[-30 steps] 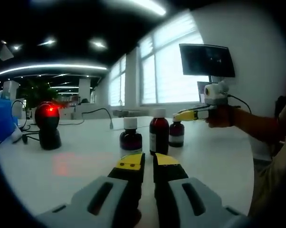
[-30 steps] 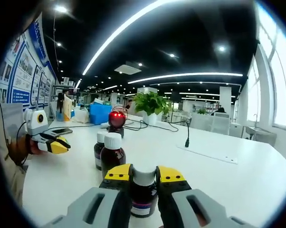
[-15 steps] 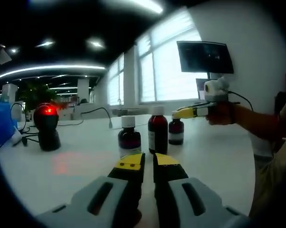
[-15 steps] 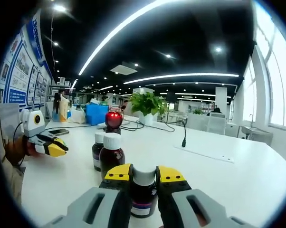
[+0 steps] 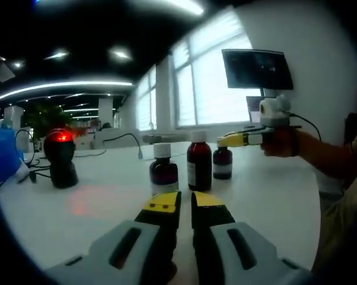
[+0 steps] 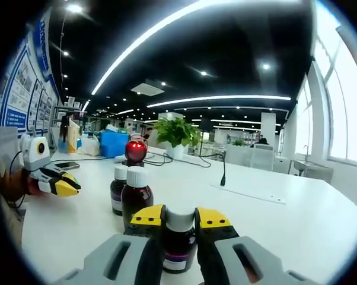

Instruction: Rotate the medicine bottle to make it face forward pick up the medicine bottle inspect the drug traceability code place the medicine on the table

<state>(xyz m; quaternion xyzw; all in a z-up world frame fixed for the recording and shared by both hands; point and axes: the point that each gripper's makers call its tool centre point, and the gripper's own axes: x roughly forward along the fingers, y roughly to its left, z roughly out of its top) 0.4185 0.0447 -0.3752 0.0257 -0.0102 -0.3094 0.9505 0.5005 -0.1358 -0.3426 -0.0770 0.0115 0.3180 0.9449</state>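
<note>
Dark-filled medicine bottle [image 6: 179,240] in right tool [image 6: 179,218]

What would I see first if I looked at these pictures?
Probably the right gripper, its yellow-tipped jaws shut on a small brown medicine bottle at the bottom of its own view. Behind stand two more brown bottles on the white table, and farther back a scanner glowing red.

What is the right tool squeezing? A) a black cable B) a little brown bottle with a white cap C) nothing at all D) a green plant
B: in the right gripper view, the right tool has its yellow-tipped jaws shut around a small brown bottle with a white cap.
</note>
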